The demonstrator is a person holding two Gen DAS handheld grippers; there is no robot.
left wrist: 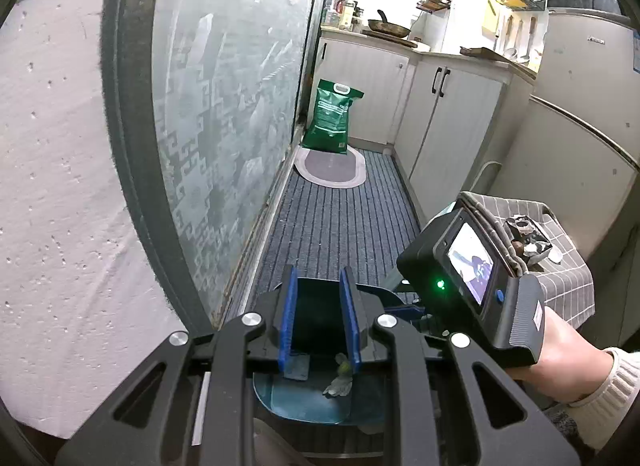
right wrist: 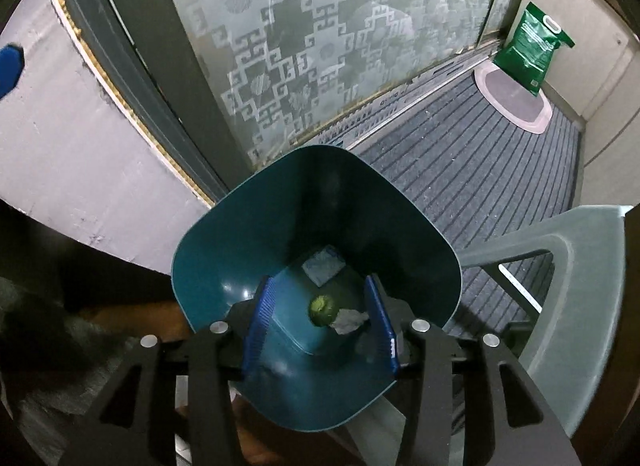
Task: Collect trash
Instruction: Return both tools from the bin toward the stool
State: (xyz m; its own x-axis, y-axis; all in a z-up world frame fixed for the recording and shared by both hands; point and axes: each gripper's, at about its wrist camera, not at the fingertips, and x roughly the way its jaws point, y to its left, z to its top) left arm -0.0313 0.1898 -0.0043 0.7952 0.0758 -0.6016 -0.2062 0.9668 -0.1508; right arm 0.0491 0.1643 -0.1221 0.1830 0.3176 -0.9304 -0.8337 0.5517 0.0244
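Observation:
A teal plastic bin (right wrist: pixel 224 258) stands on the floor under both grippers. On its bottom lie a small pale wrapper (right wrist: pixel 323 268), a round green piece (right wrist: pixel 322 309) and a crumpled white paper (right wrist: pixel 350 321). My right gripper (right wrist: pixel 320 314) is open and empty over the bin mouth. My left gripper (left wrist: pixel 319 322) is open and empty above the bin (left wrist: pixel 304 402); the crumpled paper (left wrist: pixel 339 382) shows between its blue pads. The right gripper's body (left wrist: pixel 472 266) is at its right.
A frosted patterned glass door (right wrist: pixel 320 45) runs along the left. A striped grey mat (left wrist: pixel 340 221) covers the floor, with an oval rug (left wrist: pixel 332 165) and a green bag (left wrist: pixel 332 117) at the far end. A grey chair (right wrist: pixel 576 286) and a checked-cloth stool (left wrist: pixel 560 250) stand at right.

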